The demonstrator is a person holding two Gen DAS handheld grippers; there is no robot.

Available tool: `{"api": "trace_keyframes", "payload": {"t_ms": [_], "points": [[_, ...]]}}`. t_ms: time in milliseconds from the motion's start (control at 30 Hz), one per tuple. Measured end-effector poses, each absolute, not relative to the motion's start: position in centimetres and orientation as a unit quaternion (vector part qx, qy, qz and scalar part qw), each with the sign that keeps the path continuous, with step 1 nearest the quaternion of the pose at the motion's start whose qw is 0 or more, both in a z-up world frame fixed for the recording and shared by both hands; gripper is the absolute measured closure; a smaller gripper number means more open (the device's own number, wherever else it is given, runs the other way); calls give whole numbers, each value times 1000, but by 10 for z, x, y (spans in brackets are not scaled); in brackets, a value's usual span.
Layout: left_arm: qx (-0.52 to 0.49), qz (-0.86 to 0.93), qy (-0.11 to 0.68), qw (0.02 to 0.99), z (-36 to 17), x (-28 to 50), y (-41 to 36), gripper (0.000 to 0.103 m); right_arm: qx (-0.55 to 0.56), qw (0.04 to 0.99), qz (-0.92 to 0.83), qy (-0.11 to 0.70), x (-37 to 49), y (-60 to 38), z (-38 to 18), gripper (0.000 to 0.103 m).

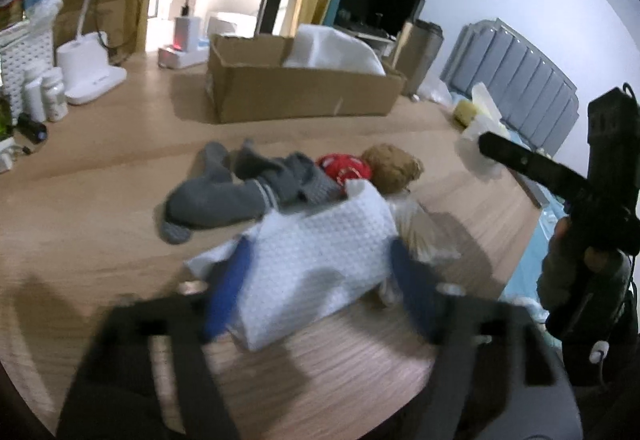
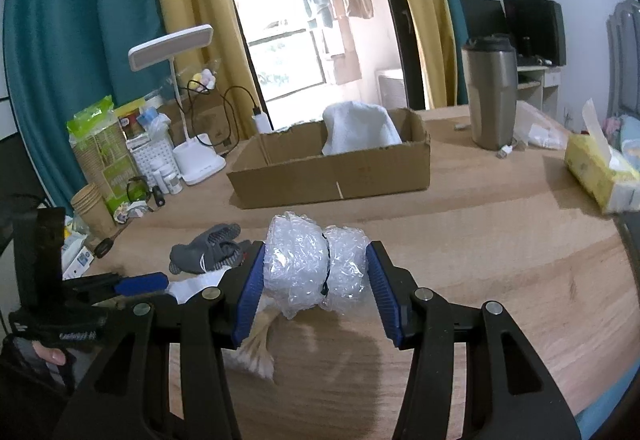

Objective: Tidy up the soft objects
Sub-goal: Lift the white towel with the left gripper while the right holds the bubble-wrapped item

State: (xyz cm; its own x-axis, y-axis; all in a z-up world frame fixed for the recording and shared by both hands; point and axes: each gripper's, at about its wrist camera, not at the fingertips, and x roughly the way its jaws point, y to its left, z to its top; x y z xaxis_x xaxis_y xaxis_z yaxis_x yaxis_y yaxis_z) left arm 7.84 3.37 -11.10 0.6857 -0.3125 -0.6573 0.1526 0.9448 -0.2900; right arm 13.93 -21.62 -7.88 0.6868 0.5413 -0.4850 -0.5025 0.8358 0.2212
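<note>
The right gripper (image 2: pixel 316 282) pinches a crinkly clear bubble-wrap bundle (image 2: pixel 316 264); the left gripper (image 1: pixel 320 280), spread, straddles a dimpled white cloth (image 1: pixel 320 256) before the brown cardboard box (image 1: pixel 304 95).

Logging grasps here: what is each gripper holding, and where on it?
Right gripper clamps the bubble-wrap bundle across its two ends. Left gripper holds nothing; its open jaws straddle the white cloth.

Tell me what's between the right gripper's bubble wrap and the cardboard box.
Bare tabletop, going by the right wrist view: nothing lies between the bubble wrap and the box. The grey sock lies off to the left.
</note>
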Motion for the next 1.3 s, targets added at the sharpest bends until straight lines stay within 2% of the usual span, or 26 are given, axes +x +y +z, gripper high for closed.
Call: {"api": "trace_keyframes", "payload": {"t_ms": [167,300,600,633,700,767,800,933,1300], "points": [[-54,-73,417,904,-128,87,23,23,44,917,283,276,140,-225,-82,50],[10,-54,418,907,-136,85,14,23,54,917,282,278,142,-231,-85,49],[20,-63,425,903,-137,91,13,23,62,912,292,280,141,-230,-91,49],[20,-72,422,904,-136,89,13,28,63,912,293,280,141,-230,-91,49],[23,-88,418,904,-134,86,8,50,65,911,294,280,141,-230,-92,49],[24,-103,416,903,-132,83,1,77,65,911,295,280,141,-231,-92,49],[22,-104,415,904,-131,81,-1,80,65,912,294,280,141,-231,-93,49],[-16,-121,410,904,-126,75,5,85,70,913,291,276,140,-233,-91,49],[-74,-162,329,927,-65,47,23,85,72,916,294,263,140,-239,-86,49]]}}
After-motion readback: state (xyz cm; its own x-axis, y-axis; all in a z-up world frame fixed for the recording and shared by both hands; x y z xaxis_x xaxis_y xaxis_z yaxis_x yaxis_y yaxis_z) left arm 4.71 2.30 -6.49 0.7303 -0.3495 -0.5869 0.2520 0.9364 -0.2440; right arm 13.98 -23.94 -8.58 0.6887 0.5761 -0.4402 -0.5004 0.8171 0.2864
